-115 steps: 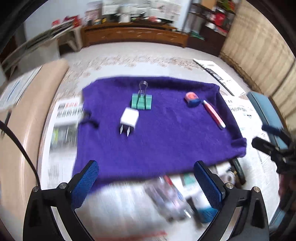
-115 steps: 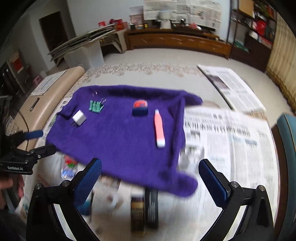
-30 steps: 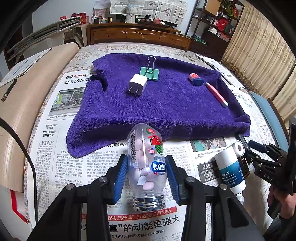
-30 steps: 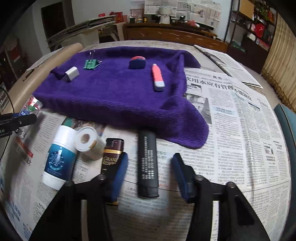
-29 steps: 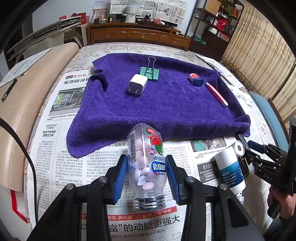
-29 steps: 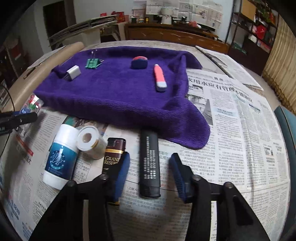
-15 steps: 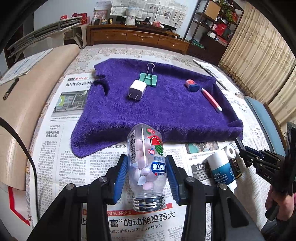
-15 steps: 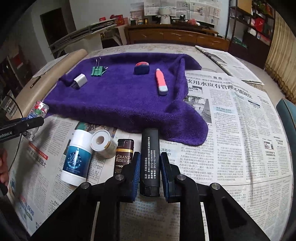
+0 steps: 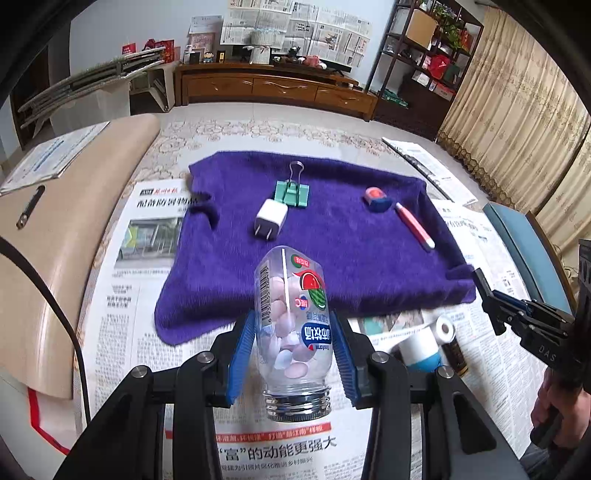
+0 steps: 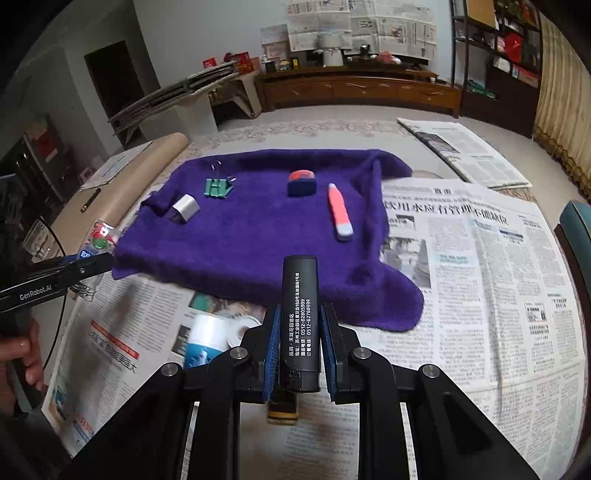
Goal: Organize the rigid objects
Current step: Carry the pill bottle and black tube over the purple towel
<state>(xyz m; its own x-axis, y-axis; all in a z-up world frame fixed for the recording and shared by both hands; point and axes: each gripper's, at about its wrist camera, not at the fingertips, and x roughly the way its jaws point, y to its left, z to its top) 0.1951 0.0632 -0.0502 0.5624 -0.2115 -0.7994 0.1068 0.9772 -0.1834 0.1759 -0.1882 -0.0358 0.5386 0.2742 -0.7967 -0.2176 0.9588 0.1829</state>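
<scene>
Four items lie on the towel (image 9: pixel 332 236); left gripper (image 9: pixel 293 345) clamps the bottle (image 9: pixel 291 328), right gripper (image 10: pixel 298 345) the black case (image 10: pixel 298 321); tube (image 10: pixel 205 341), roll (image 9: pixel 445 329) remain off its near edge.

Wooden sideboard (image 9: pixel 273 86), curtains (image 9: pixel 517 110) (beige), newspapered wall (image 10: pixel 354 27)

I count one towel (image 9: pixel 332 258), one binder clip (image 9: pixel 291 192), one charger (image 9: pixel 270 218), one eraser (image 9: pixel 376 197), one pen (image 9: pixel 413 225), one candy bottle (image 9: pixel 291 325), one black tube (image 10: pixel 299 317).

- The left gripper (image 9: pixel 293 341), black with blue pads, is closed on a clear plastic bottle of pale tablets (image 9: pixel 293 325).
- The right gripper (image 10: pixel 298 345) clamps a black rectangular stick (image 10: pixel 299 325) between its pads.
</scene>
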